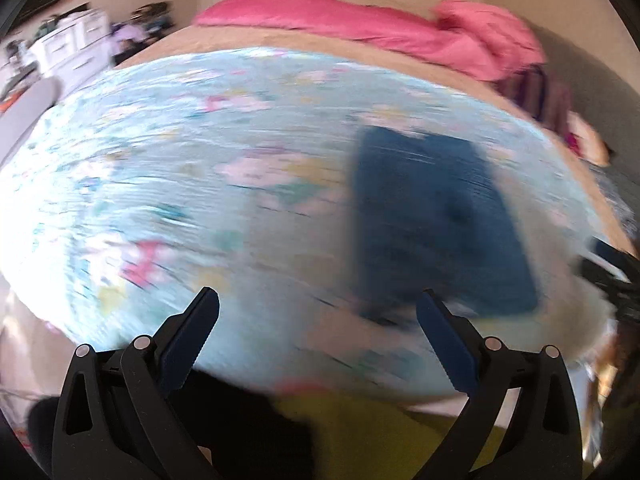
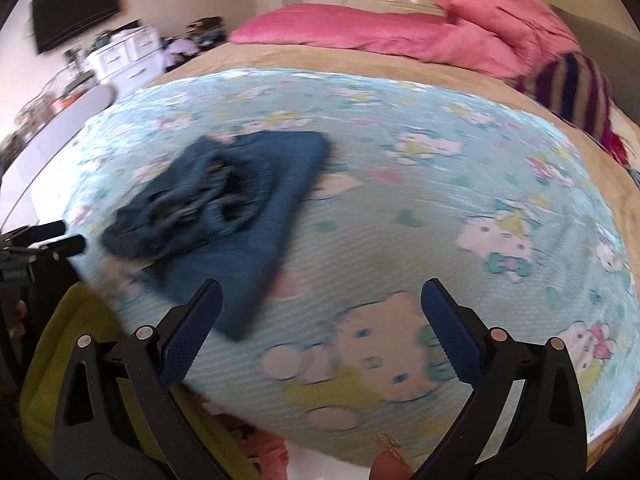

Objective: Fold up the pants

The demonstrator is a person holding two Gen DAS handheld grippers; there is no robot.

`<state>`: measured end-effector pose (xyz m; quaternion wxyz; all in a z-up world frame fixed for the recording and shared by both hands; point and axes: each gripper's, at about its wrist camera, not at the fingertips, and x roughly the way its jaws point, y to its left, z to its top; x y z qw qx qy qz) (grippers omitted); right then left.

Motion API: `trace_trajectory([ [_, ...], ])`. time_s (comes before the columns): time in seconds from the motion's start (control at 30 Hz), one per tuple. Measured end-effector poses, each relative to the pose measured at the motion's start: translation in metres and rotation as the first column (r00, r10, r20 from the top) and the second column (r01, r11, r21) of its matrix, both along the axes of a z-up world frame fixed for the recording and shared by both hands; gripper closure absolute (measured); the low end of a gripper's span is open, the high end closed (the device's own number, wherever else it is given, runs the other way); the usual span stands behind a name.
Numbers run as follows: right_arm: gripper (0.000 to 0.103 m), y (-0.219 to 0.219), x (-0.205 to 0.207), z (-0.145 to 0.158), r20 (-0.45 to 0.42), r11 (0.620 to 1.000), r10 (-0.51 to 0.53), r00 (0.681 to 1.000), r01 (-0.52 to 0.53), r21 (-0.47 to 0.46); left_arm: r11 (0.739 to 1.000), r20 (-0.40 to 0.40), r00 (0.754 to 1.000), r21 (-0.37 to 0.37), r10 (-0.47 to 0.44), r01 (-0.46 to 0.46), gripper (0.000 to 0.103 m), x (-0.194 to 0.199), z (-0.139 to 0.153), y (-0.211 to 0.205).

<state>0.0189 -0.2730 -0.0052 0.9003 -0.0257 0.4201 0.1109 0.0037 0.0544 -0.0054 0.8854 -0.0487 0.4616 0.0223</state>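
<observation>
Blue knit cloth, soft and limp by the look: the pants (image 1: 436, 216) lie on the bed's patterned blue sheet (image 1: 180, 168), already a compact rectangle.

Left wrist view, heavily motion-blurred. Pants sit at about 1 o'clock from the left gripper (image 1: 318, 300), near it, not touching. Gripper jaws stand wide apart, nothing between them. Pink bedding (image 1: 360, 24) lies at 12 o'clock, well apart, along the far side of the bed.

Right wrist view, sharper. Pants (image 2: 224, 216) at about 10 o'clock from the right gripper (image 2: 320, 292), near. Bunched elastic waistband (image 2: 200, 196) lies on top toward 9 o'clock; flat folded layers run under it. Right gripper jaws also wide, empty, over a cartoon-cat print (image 2: 384, 360).

Judgement: light, floppy, slightly grippy cloth; it will sag and unfold if lifted by one point. Best hold is a pinch through all layers at a folded edge or corner, one gripper each side. Waistband is the thickest, surest bite.
</observation>
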Motion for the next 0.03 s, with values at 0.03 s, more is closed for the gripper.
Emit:
trace_trajectory([
  [0.03, 0.009, -0.0113, 0.0080, -0.0021, -0.004, 0.999, -0.041, 0.999, 0.041, -0.020, 0.998, -0.008, 0.999, 0.036, 0.048, -0.047, 0.004, 0.0143, -0.0037, 0.0181],
])
